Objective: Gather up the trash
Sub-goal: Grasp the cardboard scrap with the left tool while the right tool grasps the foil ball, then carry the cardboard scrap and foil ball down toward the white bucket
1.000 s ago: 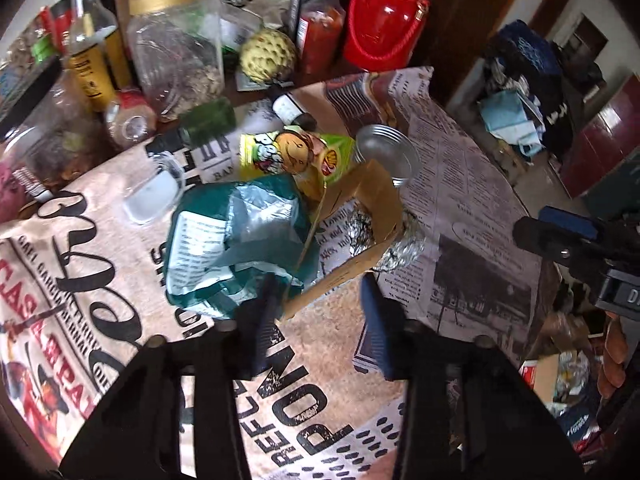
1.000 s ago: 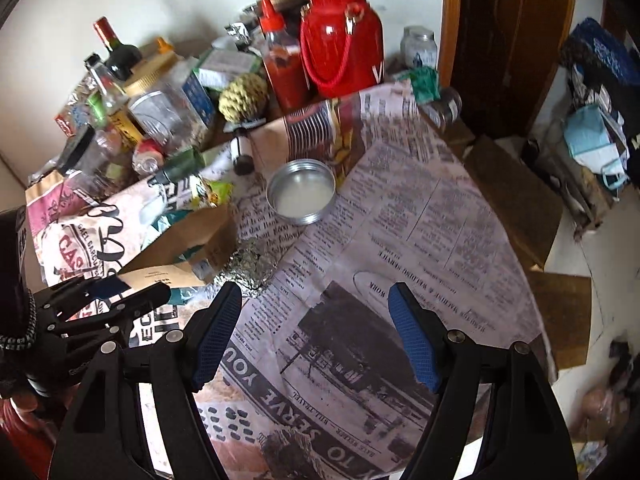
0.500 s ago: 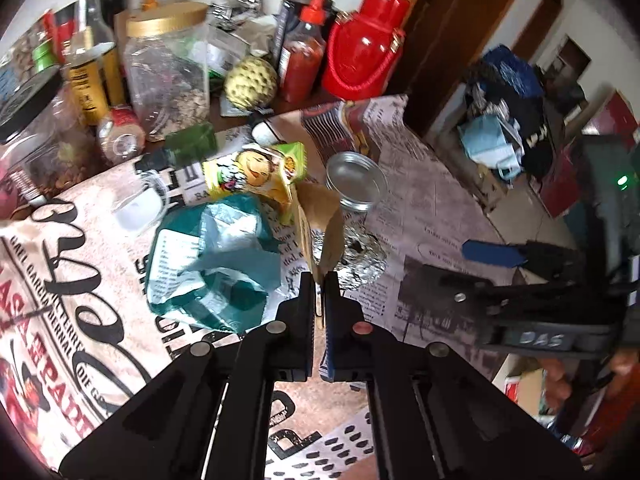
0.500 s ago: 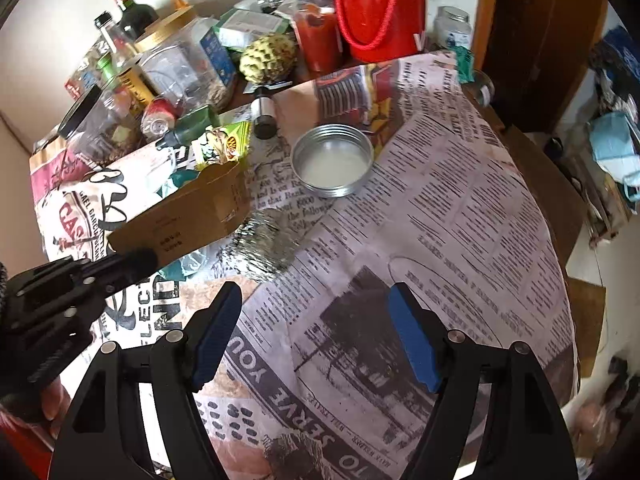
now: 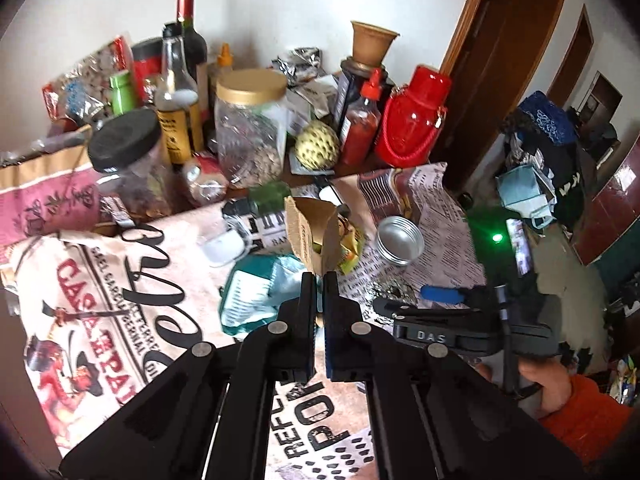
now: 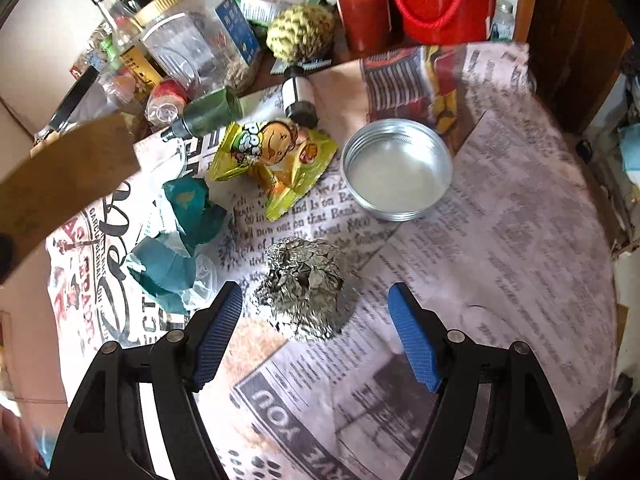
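My left gripper (image 5: 319, 280) is shut on a folded piece of brown cardboard (image 5: 310, 232) and holds it upright above the table; the cardboard also shows at the left of the right wrist view (image 6: 64, 180). My right gripper (image 6: 314, 312) is open, its blue pads on either side of a crumpled foil ball (image 6: 304, 286) on the newspaper. A crumpled teal bag (image 6: 180, 248) lies left of the foil, also below the cardboard (image 5: 260, 292). A yellow snack wrapper (image 6: 276, 160) lies beyond the foil.
A round metal lid (image 6: 398, 168) sits right of the wrapper. Jars (image 5: 250, 128), bottles (image 5: 178, 92), a red flask (image 5: 412, 120) and a green fruit (image 6: 300, 32) crowd the back of the table. A small dark bottle (image 6: 208, 114) and a white one (image 6: 298, 94) lie on their sides.
My left gripper shut on the cardboard and lifted it off the table. My right gripper moved forward and down until its open fingers flank the foil ball.
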Motion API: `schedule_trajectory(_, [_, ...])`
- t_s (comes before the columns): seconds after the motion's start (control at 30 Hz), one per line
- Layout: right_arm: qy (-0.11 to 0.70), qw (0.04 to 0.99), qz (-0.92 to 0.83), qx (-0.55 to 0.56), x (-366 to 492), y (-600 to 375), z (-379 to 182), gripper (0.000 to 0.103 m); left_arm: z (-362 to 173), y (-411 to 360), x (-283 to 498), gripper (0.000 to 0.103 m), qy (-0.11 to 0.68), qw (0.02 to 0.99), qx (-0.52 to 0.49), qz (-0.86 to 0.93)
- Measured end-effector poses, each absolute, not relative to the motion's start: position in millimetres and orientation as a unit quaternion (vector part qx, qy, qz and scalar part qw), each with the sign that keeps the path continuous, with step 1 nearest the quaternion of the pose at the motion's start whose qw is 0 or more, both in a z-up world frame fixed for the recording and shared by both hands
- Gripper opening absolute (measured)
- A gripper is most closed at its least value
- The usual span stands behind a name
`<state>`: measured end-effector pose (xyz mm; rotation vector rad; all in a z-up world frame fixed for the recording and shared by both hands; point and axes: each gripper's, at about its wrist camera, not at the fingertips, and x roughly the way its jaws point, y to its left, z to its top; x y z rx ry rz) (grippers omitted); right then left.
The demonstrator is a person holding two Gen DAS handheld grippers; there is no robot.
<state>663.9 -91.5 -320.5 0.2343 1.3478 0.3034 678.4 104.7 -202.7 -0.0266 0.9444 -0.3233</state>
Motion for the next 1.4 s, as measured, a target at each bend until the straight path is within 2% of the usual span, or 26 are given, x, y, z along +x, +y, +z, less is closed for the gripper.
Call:
schedule_trajectory(0.1, [0.635,0.745,0.16,0.128,664,-85,-329,0.05,-200,107,676,0.002,0.451,0.879,-0.013,-0.153])
schedule_trajectory(0.17, [0.628,0.752,0.161,0.119,663,-81,-326,0.047,-199,108,674,0.002,0.452,0.879,-0.021,-0.153])
schedule_trajectory(0.2, [0.625,0.756,0.161,0.111,661,-79,-323,0.039,-199,107,673,0.002,0.452,0.879,-0.023,-0.152])
schedule_trajectory(0.43, [0.581,0.793,0.167,0.077,643,-85,-283,0.039,-189,92,659,0.002,0.445,0.882,-0.029,-0.153])
schedule_trajectory(0.73, [0.515,0.835,0.178,0.079,615,-141,-218,0.039,-158,65,620,0.002,0.406,0.906,-0.032,-0.114])
schedule_trajectory(1.07, [0.432,0.874,0.214,0.057,561,-185,-147,0.039,-119,53,536,0.002,0.355,0.933,-0.056,-0.032])
schedule_trajectory(1.4, [0.396,0.888,0.227,0.054,502,-203,-106,0.039,-89,61,460,0.002,0.336,0.939,-0.071,0.0])
